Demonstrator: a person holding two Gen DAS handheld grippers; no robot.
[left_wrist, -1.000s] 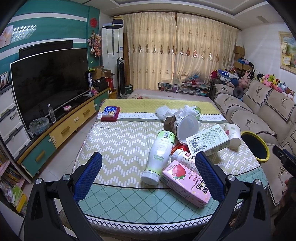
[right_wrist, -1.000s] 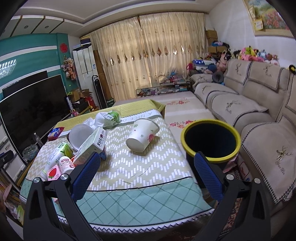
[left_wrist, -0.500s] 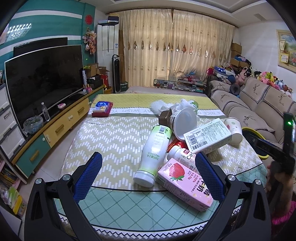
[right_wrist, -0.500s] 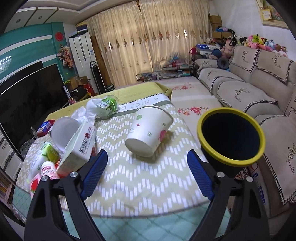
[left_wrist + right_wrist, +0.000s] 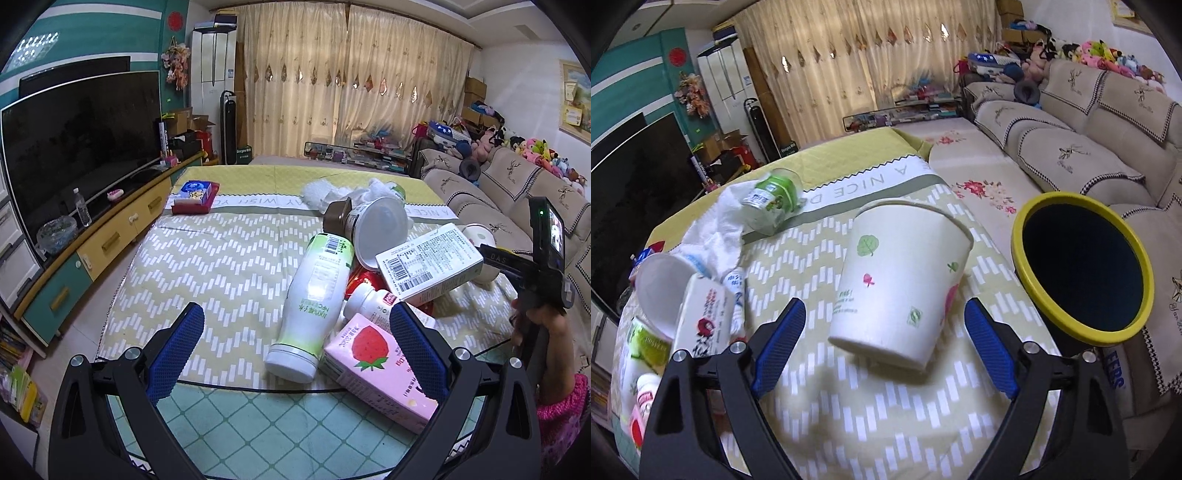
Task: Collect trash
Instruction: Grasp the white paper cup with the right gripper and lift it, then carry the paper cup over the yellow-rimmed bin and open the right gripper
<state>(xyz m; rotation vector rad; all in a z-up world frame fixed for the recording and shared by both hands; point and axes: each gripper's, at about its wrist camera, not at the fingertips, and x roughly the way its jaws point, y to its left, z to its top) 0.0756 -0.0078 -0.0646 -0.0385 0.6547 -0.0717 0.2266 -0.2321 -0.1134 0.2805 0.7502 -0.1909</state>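
A pile of trash lies on the table (image 5: 221, 258): a white-and-green bottle (image 5: 314, 291), a pink strawberry carton (image 5: 373, 365), a white carton with barcodes (image 5: 428, 269) and a small white bottle (image 5: 373, 302). My left gripper (image 5: 293, 354) is open, just short of the bottle's base. A white paper cup (image 5: 901, 284) lies on its side. My right gripper (image 5: 884, 347) is open, its blue pads either side of the cup's base, not touching. A black bin with a yellow rim (image 5: 1082, 269) stands right of the table.
A green-labelled jar (image 5: 772, 203) and crumpled tissue (image 5: 716, 229) lie at the table's far side. A red-and-blue tissue pack (image 5: 194, 192) sits far left. A TV cabinet (image 5: 92, 243) runs along the left, a sofa (image 5: 1071, 147) along the right.
My right gripper has moved forward to the paper cup, which now sits between its pads. My left gripper has moved closer to the bottle and pink carton.
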